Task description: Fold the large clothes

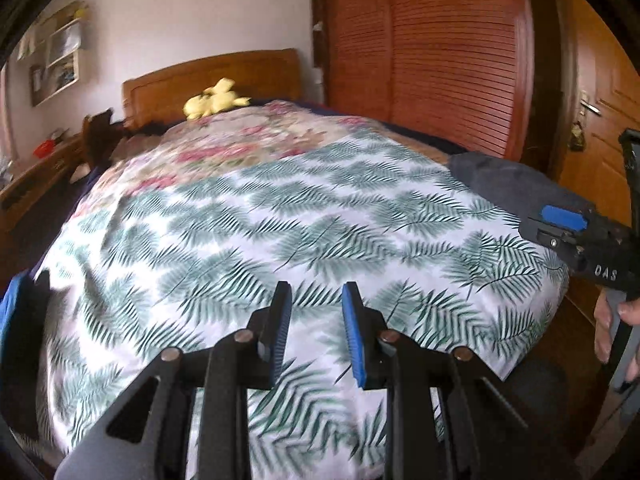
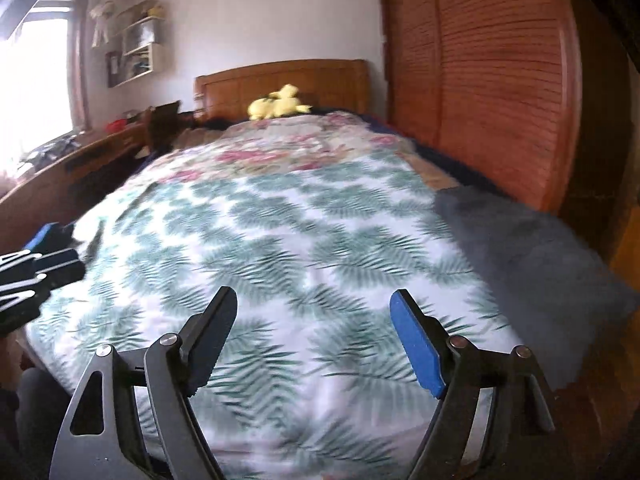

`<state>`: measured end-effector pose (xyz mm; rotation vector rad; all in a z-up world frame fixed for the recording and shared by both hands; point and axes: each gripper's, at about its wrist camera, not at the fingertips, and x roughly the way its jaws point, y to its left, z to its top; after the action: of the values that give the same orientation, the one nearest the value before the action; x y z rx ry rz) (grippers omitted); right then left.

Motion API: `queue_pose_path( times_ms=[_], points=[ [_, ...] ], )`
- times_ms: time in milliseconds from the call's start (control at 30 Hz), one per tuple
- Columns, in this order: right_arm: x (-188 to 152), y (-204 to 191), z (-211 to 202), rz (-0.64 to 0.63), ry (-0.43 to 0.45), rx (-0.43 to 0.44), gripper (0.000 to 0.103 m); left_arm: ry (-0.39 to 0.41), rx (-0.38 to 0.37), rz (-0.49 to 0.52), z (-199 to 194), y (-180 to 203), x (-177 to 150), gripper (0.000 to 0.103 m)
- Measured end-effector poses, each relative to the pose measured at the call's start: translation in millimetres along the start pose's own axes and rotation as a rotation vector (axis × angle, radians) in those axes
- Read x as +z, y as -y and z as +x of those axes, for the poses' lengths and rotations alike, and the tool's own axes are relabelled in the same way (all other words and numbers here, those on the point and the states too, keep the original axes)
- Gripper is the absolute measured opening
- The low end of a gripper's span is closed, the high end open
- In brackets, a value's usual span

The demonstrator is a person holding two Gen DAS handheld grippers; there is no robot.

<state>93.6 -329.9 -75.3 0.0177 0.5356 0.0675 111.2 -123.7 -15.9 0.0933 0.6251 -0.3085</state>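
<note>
A grey garment (image 1: 516, 184) lies on the right side of the bed, on a white sheet with green fern print (image 1: 280, 220); it also shows in the right wrist view (image 2: 532, 248). My left gripper (image 1: 316, 300) hovers open and empty over the foot of the bed, with a narrow gap between its jaws. My right gripper (image 2: 314, 306) is wide open and empty above the fern sheet (image 2: 300, 240), left of the garment. The right gripper (image 1: 568, 228) shows at the right edge of the left wrist view, close to the garment. The left gripper (image 2: 44, 256) shows at the left edge of the right wrist view.
A floral quilt (image 1: 240, 136) covers the far half of the bed. A yellow plush toy (image 1: 216, 98) lies by the wooden headboard (image 1: 216, 76). A slatted wooden wardrobe (image 1: 432, 48) stands along the right. A door (image 1: 604, 112) is at far right, a desk (image 2: 80, 160) at left.
</note>
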Motion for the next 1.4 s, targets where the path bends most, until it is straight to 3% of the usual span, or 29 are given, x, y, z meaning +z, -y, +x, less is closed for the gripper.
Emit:
queue_pose_path(
  times_ms=[300,667,1133,1400],
  points=[
    [-23.9,-81.4,-7.3,-0.034,-0.005,0.11,0.081,0.004,0.111,-0.123,-46.8,-55.3,-40.1,0.024],
    [-21.9,-146.1,-25.6,-0.088,0.039,0.177,0.081,0.103,0.206,-0.175,-102.3,-87.5,-44.0,0.025],
    [17.6,-164.0,-91.2,-0.077,0.239,0.203,0.081,0.247,0.271,-0.162,-158.3,-92.8,-34.1,0.025],
    [15.1,-161.0,-99.2,-0.081,0.269,0.178,0.081,0.263,0.263,-0.159,-167.3,-91.9,-36.6,0.025]
  ],
)
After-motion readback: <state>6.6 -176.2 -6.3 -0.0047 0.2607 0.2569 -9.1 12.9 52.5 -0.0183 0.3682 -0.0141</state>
